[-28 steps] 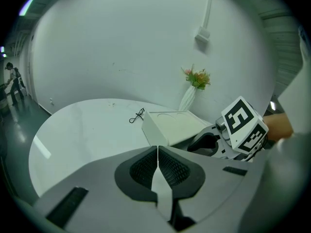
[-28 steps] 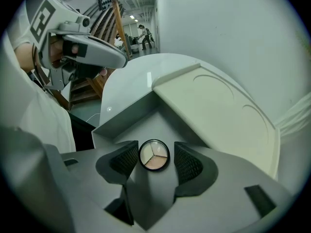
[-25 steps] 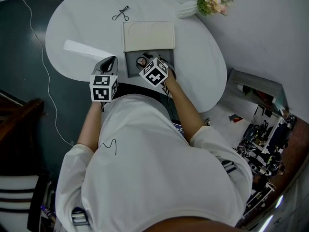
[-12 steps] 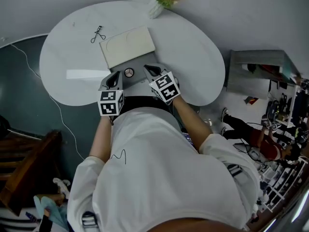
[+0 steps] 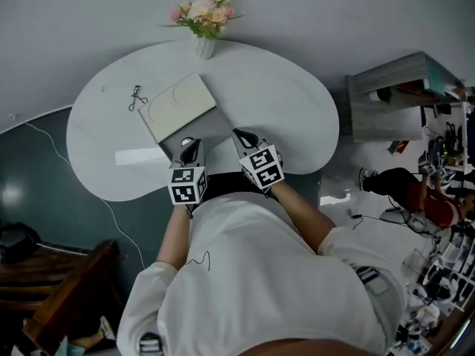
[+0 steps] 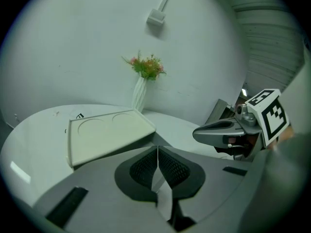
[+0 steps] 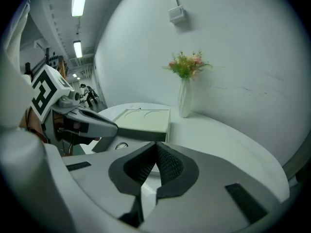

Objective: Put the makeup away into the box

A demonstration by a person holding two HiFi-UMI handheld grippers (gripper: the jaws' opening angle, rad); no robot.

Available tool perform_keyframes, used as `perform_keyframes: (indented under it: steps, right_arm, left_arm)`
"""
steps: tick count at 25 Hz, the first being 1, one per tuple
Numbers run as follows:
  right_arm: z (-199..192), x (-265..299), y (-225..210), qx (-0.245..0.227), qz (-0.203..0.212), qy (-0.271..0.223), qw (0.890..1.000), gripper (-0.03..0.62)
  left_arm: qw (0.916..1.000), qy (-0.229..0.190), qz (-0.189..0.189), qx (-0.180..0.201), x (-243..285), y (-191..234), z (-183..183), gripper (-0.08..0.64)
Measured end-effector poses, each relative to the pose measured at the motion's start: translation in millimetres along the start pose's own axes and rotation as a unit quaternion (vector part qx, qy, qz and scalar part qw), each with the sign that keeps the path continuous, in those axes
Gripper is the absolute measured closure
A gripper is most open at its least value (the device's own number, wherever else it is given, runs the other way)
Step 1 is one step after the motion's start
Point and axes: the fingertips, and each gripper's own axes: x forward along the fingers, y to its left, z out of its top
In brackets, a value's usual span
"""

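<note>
The makeup box lies open on the white table, its cream lid (image 5: 177,104) folded back and its grey base (image 5: 215,124) toward me. A small round compact (image 5: 188,142) sits in the base and also shows in the right gripper view (image 7: 121,145). My left gripper (image 5: 193,147) hovers at the base's near left corner, shut and empty, its pads pressed together (image 6: 157,161). At the near right corner my right gripper (image 5: 241,136) is also shut on nothing (image 7: 155,164). An eyelash curler (image 5: 134,97) lies on the table left of the lid.
A vase of pink flowers (image 5: 202,21) stands at the table's far edge behind the box. A white paper strip (image 5: 137,156) lies left of the box near the front edge. A grey shelf unit (image 5: 393,95) stands off to the right of the table.
The right gripper has drawn back and up out of the box base. The left gripper has moved right, closer to the box. The head view has swung, so the box now appears tilted.
</note>
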Motion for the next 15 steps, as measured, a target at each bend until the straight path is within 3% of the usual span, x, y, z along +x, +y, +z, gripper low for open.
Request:
perform_keyframes:
  steps: [6,11,15]
  right_arm:
    - [20,-33,-16,0.015,-0.015,-0.051,0.998,0.595]
    - [68,-65,-28,0.017,-0.026,-0.118,0.993,0.595]
    - [117,-94,-39,-0.001,-0.044,-0.182,0.982,0.595]
  left_arm:
    - [0.999,-0.043,-0.012,-0.007,-3,-39,31,0.535]
    - [0.9942,-0.107,-0.004,0.009,-23,-52,83,0.535]
    - [0.9857,-0.167,0.002,0.024,-51,-55,132,0.535]
